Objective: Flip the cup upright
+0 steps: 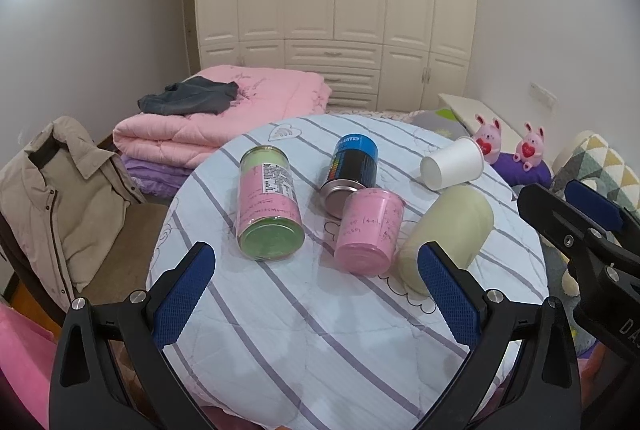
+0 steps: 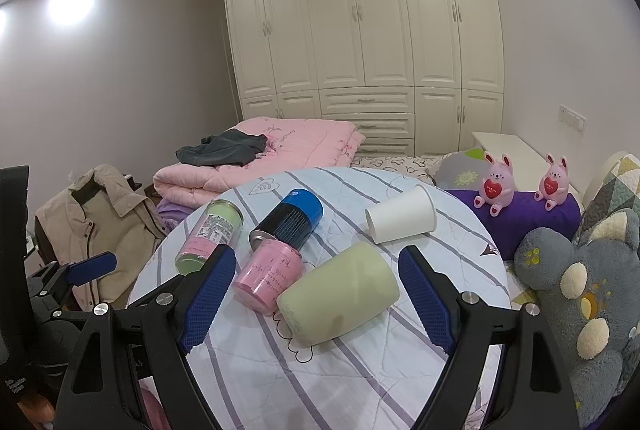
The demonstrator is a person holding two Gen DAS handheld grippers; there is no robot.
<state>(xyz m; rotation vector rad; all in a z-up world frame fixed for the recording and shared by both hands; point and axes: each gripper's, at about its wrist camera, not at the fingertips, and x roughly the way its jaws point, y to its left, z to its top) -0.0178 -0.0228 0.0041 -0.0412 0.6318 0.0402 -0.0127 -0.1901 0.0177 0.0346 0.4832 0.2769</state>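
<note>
Several containers lie on their sides on a round table with a striped cloth [image 1: 320, 342] [image 2: 340, 378]. A white paper cup [image 1: 452, 163] [image 2: 402, 216] lies at the far right. A pale green cup [image 1: 446, 230] [image 2: 340, 294] lies nearest, a small pink cup [image 1: 370, 232] [image 2: 270, 276] beside it. A blue-and-black can [image 1: 352, 165] [image 2: 290, 218] and a pink-and-green can [image 1: 270, 203] [image 2: 210, 236] lie further left. My left gripper [image 1: 316, 286] is open and empty above the near table. My right gripper [image 2: 316, 286] is open and empty, its jaws to either side of the pale green cup.
A chair with a beige jacket [image 1: 60, 197] [image 2: 100, 230] stands left of the table. Folded pink quilts [image 1: 224, 117] [image 2: 272, 149] lie behind. Pink rabbit toys [image 1: 508, 143] [image 2: 520, 185] and a grey plush [image 2: 580, 290] sit on the right. The right gripper shows in the left wrist view [image 1: 592, 230].
</note>
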